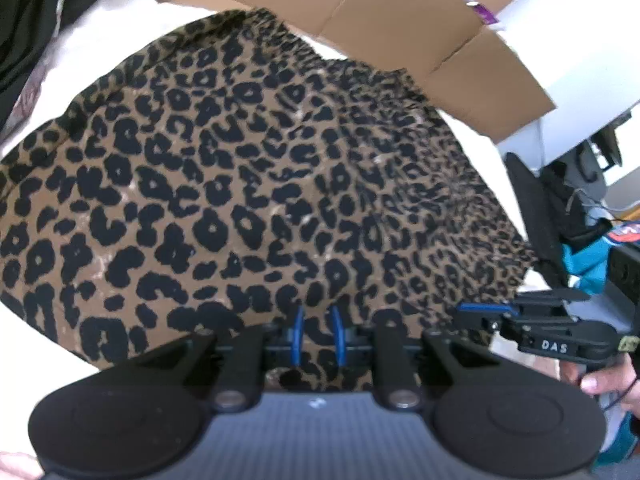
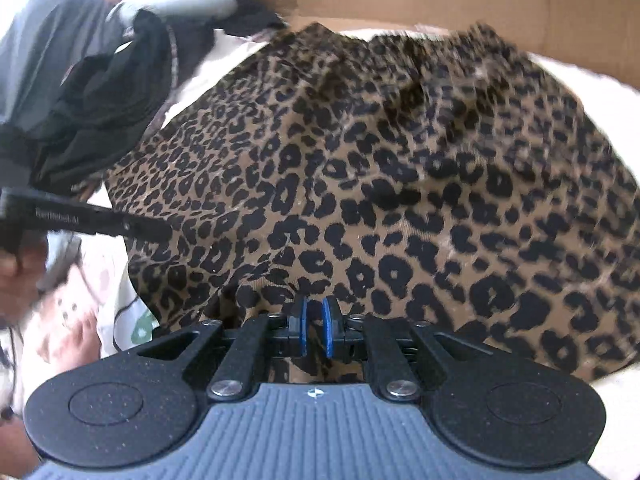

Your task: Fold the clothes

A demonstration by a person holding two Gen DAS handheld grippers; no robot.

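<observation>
Both grippers, left [image 1: 318, 336] and right [image 2: 315, 330], hover slightly parted, seemingly empty, over leopard-print garment [image 1: 248, 184].

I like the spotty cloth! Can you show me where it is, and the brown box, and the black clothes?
spotty cloth [image 1: 248, 184]: left wrist view, middle of its flat top.
brown box [image 1: 400, 12]: left wrist view, a flap.
black clothes [image 2: 108, 116]: right wrist view, middle of the bunched pile.

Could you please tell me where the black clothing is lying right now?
In the right wrist view the black clothing is piled at upper left, beside the leopard-print garment.
</observation>
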